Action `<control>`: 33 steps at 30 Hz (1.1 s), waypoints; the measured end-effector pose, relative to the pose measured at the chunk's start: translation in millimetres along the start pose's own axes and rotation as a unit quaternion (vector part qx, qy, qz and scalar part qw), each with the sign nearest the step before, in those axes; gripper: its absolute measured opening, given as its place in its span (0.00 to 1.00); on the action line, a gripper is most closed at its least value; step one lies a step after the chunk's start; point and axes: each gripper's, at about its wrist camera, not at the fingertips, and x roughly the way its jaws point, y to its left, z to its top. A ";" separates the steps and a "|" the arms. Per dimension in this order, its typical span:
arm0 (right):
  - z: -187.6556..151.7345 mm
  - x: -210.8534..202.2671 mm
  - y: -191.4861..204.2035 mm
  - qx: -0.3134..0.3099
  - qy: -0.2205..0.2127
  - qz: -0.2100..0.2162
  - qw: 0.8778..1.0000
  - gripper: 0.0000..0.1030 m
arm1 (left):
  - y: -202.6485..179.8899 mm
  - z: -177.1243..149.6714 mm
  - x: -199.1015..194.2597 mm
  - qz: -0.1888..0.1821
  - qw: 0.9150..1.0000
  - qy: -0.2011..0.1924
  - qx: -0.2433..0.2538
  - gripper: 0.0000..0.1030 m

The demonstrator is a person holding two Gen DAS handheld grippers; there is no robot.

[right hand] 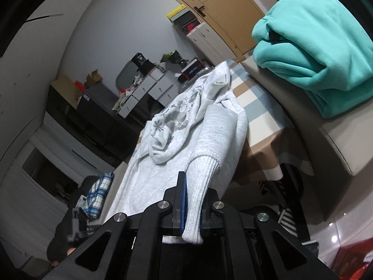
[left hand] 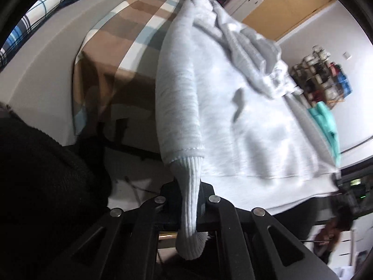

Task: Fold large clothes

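A pale grey hooded sweatshirt (left hand: 244, 121) lies on a table with a brown, white and blue checked cloth (left hand: 130, 30). One sleeve runs along its left side, and its ribbed cuff (left hand: 190, 200) hangs between the jaws of my left gripper (left hand: 190, 193), which is shut on it. In the right wrist view the same sweatshirt (right hand: 149, 177) shows its flower-lined hood (right hand: 172, 121). The other sleeve's ribbed cuff (right hand: 198, 191) is pinched in my right gripper (right hand: 192, 200), shut, with a blue pad beside the fabric.
A folded turquoise garment (right hand: 312, 53) rests on a beige cushion (right hand: 326, 140) right of the table. A blue plaid fabric (left hand: 46, 7) lies on a beige surface at left. Drawers and cluttered shelves (right hand: 144, 88) line the far wall. A person's dark sleeve (left hand: 35, 175) is at lower left.
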 end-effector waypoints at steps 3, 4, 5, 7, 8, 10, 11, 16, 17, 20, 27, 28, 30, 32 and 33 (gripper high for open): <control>14.7 -0.5 9.8 -0.007 -0.006 0.008 1.000 0.07 | -14.5 26.3 -10.3 -0.033 0.999 -0.001 0.004 0.02; 25.3 0.2 15.9 -0.012 -0.013 0.009 1.000 0.07 | -35.2 39.8 -1.8 -0.036 0.999 -0.007 0.008 0.02; 32.5 1.4 19.5 -0.015 -0.015 0.011 1.000 0.07 | -41.0 49.3 -6.8 -0.039 0.999 -0.017 0.017 0.02; 55.3 6.9 29.6 -0.023 -0.025 0.016 0.999 0.07 | -65.0 76.6 -4.9 -0.042 0.998 -0.037 0.025 0.02; 66.3 11.1 33.5 -0.024 -0.027 0.014 0.999 0.07 | -71.4 90.7 -6.9 -0.048 0.997 -0.043 0.029 0.02; 93.1 23.7 39.3 -0.018 -0.024 0.010 1.000 0.07 | -85.1 121.3 -9.0 -0.050 0.996 -0.060 0.031 0.02; 104.5 28.8 41.3 -0.015 -0.024 0.008 1.000 0.07 | -87.5 129.2 -11.0 -0.052 0.996 -0.064 0.034 0.02; 173.4 61.8 63.5 -0.034 -0.026 -0.008 0.999 0.07 | -106.4 188.4 -20.1 -0.055 0.995 -0.065 0.051 0.02; 185.8 68.9 66.5 -0.037 -0.024 -0.011 0.999 0.07 | -114.8 207.8 -19.3 -0.053 0.995 -0.067 0.052 0.02; 232.4 103.7 74.5 -0.034 -0.010 -0.024 0.999 0.07 | -118.4 235.1 -30.2 -0.046 0.994 -0.079 0.060 0.02; 316.8 205.4 58.8 0.009 0.010 -0.088 0.996 0.07 | -129.5 323.2 19.1 -0.018 0.997 -0.060 0.036 0.02; 327.7 226.4 51.5 0.018 0.020 -0.103 0.994 0.07 | -126.0 334.5 30.7 -0.011 0.998 -0.054 0.026 0.02; 343.0 264.9 38.3 0.019 0.038 -0.138 0.990 0.07 | -115.0 356.9 56.6 -0.011 0.999 -0.030 -0.003 0.02; 352.1 299.0 26.7 0.018 0.059 -0.162 0.985 0.07 | -101.3 377.2 81.1 -0.017 0.999 0.004 -0.041 0.02; 355.3 313.9 21.4 0.016 0.073 -0.173 0.982 0.07 | -97.6 384.5 90.4 -0.010 0.999 0.011 -0.045 0.02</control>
